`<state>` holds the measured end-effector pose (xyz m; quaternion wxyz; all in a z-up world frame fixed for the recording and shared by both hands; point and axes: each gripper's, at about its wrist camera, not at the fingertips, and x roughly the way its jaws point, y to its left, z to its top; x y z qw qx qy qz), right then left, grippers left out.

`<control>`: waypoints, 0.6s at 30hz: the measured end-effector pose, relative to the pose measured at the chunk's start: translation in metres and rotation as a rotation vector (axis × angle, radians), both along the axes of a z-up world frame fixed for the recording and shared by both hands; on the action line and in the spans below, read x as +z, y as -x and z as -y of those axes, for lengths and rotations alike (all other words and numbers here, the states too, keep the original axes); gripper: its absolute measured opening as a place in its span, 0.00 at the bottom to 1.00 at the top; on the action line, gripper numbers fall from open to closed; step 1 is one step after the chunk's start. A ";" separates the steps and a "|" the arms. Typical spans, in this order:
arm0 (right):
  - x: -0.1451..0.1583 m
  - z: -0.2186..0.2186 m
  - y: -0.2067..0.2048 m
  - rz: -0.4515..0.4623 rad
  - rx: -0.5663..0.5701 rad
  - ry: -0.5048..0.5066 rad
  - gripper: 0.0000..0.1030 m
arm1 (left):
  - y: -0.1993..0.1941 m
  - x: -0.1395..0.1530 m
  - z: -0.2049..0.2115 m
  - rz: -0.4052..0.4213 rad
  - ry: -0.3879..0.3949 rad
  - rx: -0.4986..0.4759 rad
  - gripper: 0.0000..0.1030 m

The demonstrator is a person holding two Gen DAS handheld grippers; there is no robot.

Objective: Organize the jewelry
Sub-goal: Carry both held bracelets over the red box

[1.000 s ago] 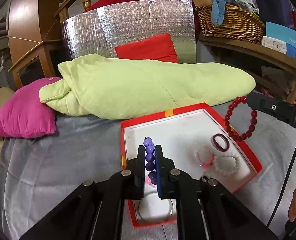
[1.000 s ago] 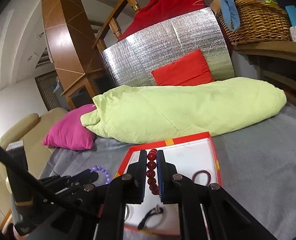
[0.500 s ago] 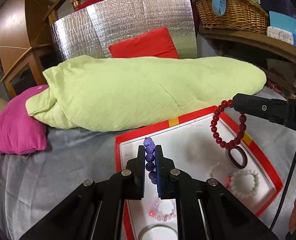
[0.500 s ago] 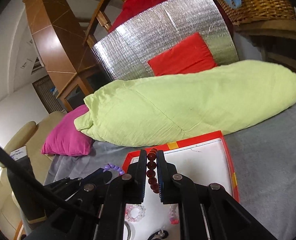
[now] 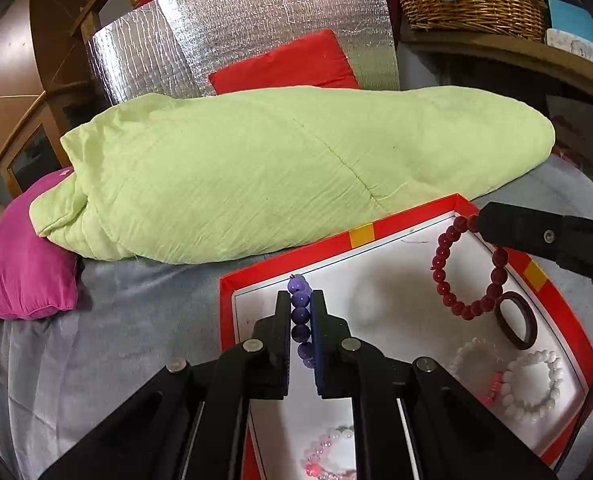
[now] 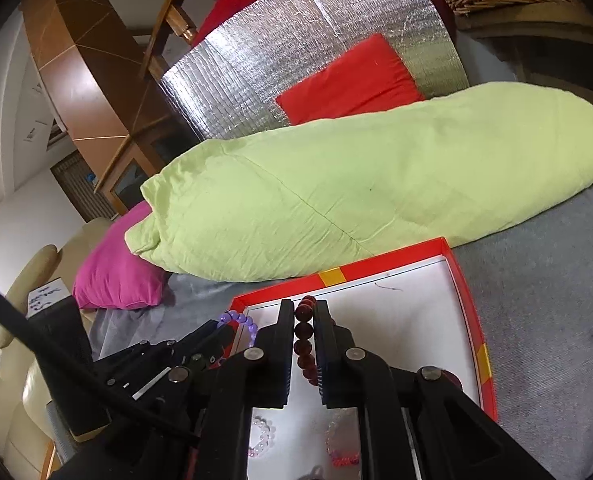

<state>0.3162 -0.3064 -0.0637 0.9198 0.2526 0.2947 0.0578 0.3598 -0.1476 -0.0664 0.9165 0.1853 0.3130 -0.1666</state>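
We see the tray [image 5: 336, 241] on the bedsheet [image 5: 136, 320], just in front of the long quilt [image 5: 288, 168]. Behind the quilt a cushion [image 5: 284, 64] leans on a foil panel [image 5: 240, 28]. A pillow [image 5: 20, 264] lies at the quilt's left end; a basket [image 5: 468, 0] sits far right.

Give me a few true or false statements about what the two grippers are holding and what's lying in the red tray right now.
1. The left gripper is shut on the purple bead bracelet. True.
2. The right gripper holds a white bracelet. False: it holds the dark red bead bracelet.
3. A white bead bracelet lies in the red tray. True.
4. The dark brown ring lies on the grey cloth outside the tray. False: it lies inside the tray.
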 end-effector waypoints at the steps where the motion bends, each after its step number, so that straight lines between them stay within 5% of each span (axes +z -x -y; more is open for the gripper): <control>1: -0.001 0.000 -0.001 -0.006 -0.001 -0.001 0.11 | -0.001 -0.001 0.001 -0.002 -0.004 -0.001 0.09; 18: -0.017 -0.002 -0.010 -0.043 -0.026 -0.018 0.11 | -0.016 -0.017 0.002 -0.046 -0.044 0.021 0.09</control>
